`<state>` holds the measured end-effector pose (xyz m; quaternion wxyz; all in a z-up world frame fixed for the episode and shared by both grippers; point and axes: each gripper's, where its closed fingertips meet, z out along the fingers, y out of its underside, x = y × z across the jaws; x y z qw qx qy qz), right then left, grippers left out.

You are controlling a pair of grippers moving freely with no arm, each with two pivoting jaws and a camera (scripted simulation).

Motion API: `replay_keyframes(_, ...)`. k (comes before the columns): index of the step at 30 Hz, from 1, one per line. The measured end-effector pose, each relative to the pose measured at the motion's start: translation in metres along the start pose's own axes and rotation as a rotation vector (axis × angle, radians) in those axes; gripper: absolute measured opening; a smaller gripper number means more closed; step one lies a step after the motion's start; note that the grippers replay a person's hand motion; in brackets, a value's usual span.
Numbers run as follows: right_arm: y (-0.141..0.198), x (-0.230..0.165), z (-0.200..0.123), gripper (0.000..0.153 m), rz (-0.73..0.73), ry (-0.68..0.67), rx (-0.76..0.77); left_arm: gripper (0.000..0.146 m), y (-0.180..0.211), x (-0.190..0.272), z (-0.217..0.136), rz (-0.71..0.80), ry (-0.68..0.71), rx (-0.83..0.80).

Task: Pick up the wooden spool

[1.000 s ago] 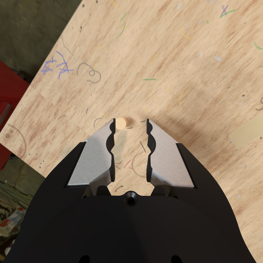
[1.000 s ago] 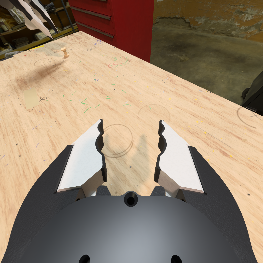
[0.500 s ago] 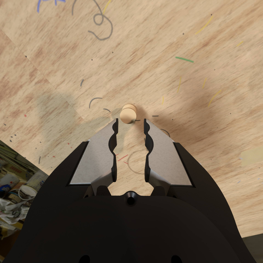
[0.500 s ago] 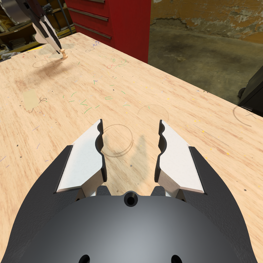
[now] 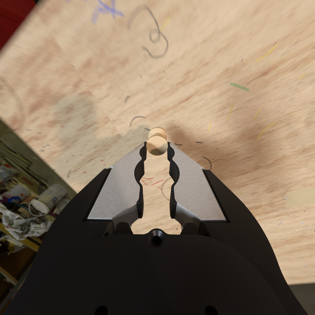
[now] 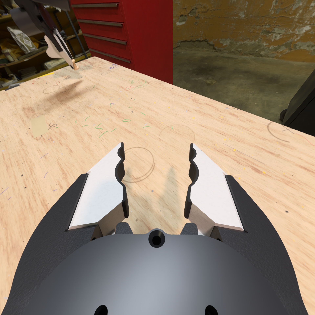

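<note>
Pale wood is what we see first: the wooden spool (image 5: 156,147), a small light-coloured piece with a round flange at each end, sits right at the tips of our left hand-held gripper (image 5: 156,144). Its near flange lies between the two dark fingertips (image 5: 144,148), which stand close against it on both sides, so we read the left hand-held gripper as clenched on the wooden spool. From the right wrist view the wooden spool (image 6: 75,65) appears far off near the desk's back-left corner, tilted, pinched at the tip of that same left hand-held gripper (image 6: 72,61); whether its lower end touches the desk we cannot tell. Beneath it spreads the plywood desk (image 5: 221,51), scribbled with grey, blue, green, yellow and red pencil marks, with a pale patch (image 5: 300,197) of tape to one side. Our right hand-held gripper (image 6: 156,144) hovers over the desk (image 6: 221,153) well apart from the wooden spool, its pale fingers spread wide with nothing between them. Off the desk's edge we see a heap of tubs and cups (image 5: 49,197) lying on their sides among crumpled bags; what they contain we cannot tell. Behind the desk stands a red drawer cabinet (image 6: 136,34), its drawers closed.
</note>
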<state>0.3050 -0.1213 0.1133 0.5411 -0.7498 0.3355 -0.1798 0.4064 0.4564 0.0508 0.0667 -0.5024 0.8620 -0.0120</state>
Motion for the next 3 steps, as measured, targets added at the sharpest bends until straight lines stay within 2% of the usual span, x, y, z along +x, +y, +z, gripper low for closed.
replay_keyframes(3,0.003,0.006,-0.007,0.076,0.021,-0.001,0.028,0.023,-0.022,-0.006,-0.051,-0.009,-0.057,0.181)
